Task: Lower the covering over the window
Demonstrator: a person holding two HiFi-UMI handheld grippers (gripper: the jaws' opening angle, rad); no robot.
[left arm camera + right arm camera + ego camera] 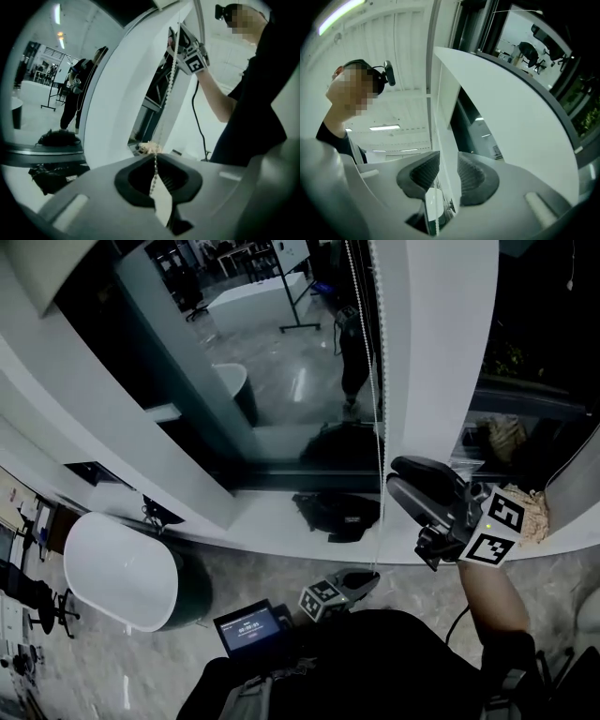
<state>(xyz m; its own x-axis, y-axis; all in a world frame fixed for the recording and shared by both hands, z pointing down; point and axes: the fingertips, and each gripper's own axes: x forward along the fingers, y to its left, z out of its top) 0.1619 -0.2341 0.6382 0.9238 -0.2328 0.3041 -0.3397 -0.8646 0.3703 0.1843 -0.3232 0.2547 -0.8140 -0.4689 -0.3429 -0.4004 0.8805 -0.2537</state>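
Curved white sill (262,510), bearing a black bag (337,514) by the glass. Further right, a crumpled beige bundle (532,514). Below, glossy grey floor (253,574).

The left gripper (157,158) is a pale grey moulded plastic shell, smooth, with black rubber pads (133,183) set in scooped recesses. The right gripper (447,165) has the same build; its dark ribbed pads (423,174) are grooved crosswise. Each carries a cube faced with black-and-white square markers: the right marker cube (495,527) has a small yellow-green light at one edge, the left marker cube (321,597) is greyer. A thin black cable (195,110) runs from the right unit. The person wears a black short-sleeved top (255,112) and a black head-mounted camera (389,73).
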